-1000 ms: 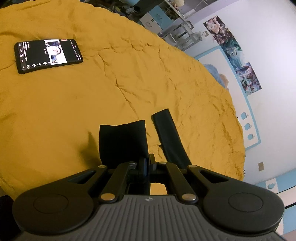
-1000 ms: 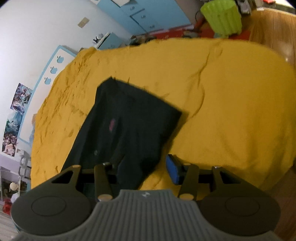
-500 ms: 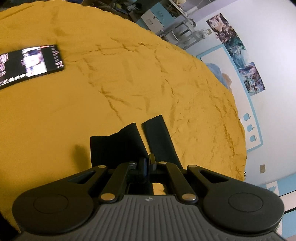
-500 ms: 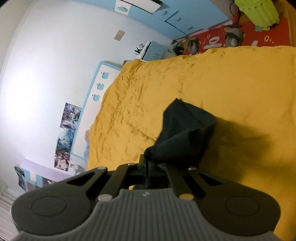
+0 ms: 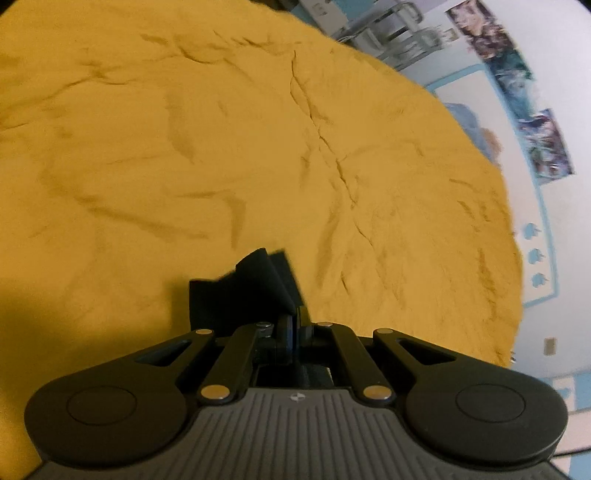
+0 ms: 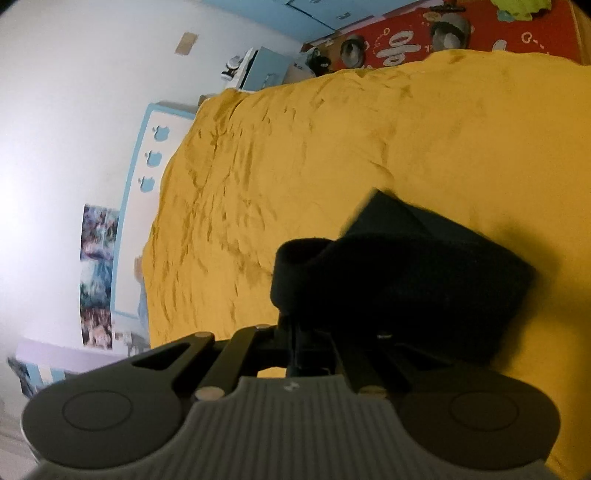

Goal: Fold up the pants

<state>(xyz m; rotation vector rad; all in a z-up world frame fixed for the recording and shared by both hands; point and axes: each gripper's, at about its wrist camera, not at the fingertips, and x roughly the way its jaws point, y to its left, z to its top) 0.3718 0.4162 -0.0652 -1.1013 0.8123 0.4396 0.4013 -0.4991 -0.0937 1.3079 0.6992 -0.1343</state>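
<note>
Left wrist view: the left gripper [image 5: 293, 325] sits at lower centre of the frame, its jaws drawn fully together on an edge of the black fabric pants [image 5: 243, 288]. The cloth rises in a bunched fold just above the jaws, in the lower middle of the frame, over the wrinkled mustard-yellow bedspread [image 5: 221, 147] that fills most of the picture. Blurred posters [image 5: 543, 144] hang on the white wall at upper right.

Right wrist view: the right gripper [image 6: 295, 343] at lower centre has its jaws closed on the same pants [image 6: 402, 273], which bulge in a dark, rounded mass to the right of centre, lifted partly off the bedspread [image 6: 332, 147]. A red floor mat [image 6: 476, 33] with white lettering lies at upper right, beyond the bed's edge.
</note>
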